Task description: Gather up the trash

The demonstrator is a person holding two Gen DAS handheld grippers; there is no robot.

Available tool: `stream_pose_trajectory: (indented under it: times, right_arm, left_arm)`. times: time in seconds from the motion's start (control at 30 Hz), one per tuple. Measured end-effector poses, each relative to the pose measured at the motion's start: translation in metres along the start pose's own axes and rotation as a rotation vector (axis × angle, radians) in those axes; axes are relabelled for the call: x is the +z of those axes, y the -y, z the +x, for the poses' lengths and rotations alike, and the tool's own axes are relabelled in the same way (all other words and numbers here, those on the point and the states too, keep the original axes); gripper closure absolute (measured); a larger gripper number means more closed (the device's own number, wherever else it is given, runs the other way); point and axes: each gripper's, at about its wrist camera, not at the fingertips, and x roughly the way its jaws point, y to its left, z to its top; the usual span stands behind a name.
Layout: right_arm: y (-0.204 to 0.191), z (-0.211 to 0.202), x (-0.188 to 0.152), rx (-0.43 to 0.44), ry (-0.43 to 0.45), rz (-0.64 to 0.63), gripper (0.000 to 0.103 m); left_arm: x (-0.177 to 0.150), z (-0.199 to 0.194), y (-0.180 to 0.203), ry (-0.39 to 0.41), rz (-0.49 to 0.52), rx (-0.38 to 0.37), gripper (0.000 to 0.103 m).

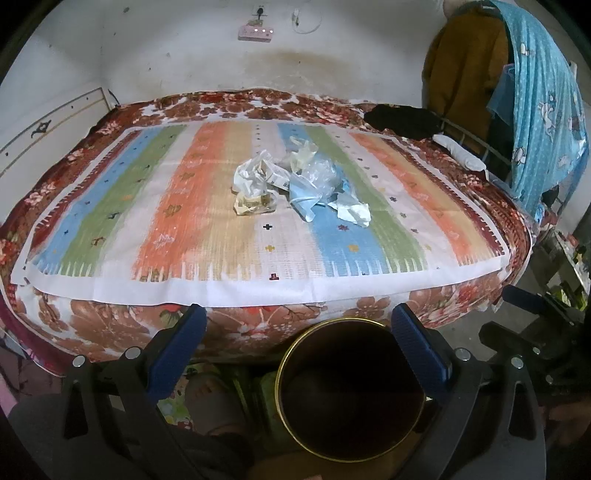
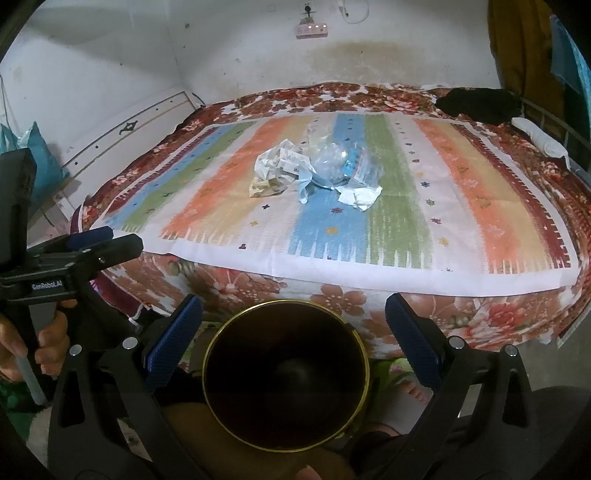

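Two sets of tongs are in view, both released with their blue-padded fingers spread wide and grasping nothing: the left tongs and the right tongs. Each hangs above a round dark bin with a thin gold rim, which stands on the floor just beside the near edge of the bed, between the spread fingers in both wrist views. The person's hand grips the handle of the left tongs at the left of the right wrist view. Beyond the bin, a bed with a brown floral cover carries a striped mat of blue, green, orange and white. The heap of crumpled paper and clear plastic trash lies near the mat's centre, well apart from both tongs. A pink power strip is fixed on the white wall behind.
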Motion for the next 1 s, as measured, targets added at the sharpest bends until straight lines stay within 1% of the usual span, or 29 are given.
stream_pose_trajectory:
  times: [0.07,0.2,0.47,0.6,0.67,0.73,0.87,1.0]
  right_arm:
    - [0.0,0.001,0.0,0.003,-0.003,0.004,0.009]
    - [-0.001,0.002,0.0,0.002,-0.008,-0.001,0.009]
    - [0.0,0.002,-0.001,0.004,-0.007,0.0,0.009]
    - [-0.003,0.004,0.001,-0.001,0.001,-0.004,0.009]
    - [-0.004,0.005,0.005,-0.008,0.012,-0.014,0.009]
    - [-0.005,0.009,0.012,-0.005,0.013,-0.021,0.009]
    - [0.0,0.021,0.031,-0.031,0.002,-0.026,0.009]
    - [0.004,0.031,0.047,-0.08,-0.007,-0.04,0.009]
  left_arm:
    - [0.001,0.001,0.001,0.001,0.007,0.012,0.006]
    - [0.002,0.003,0.002,-0.015,0.021,-0.003,0.006]
    - [0.002,0.002,-0.002,-0.011,0.003,-0.012,0.006]
    - [0.008,0.008,-0.007,-0.027,-0.036,-0.011,0.006]
    - [0.011,0.016,-0.013,-0.063,-0.082,-0.03,0.006]
    - [0.015,0.022,-0.015,-0.077,-0.105,-0.02,0.006]
    - [0.026,0.025,-0.005,-0.062,-0.042,0.008,0.008]
    - [0.042,0.028,-0.003,-0.046,-0.017,0.032,0.008]
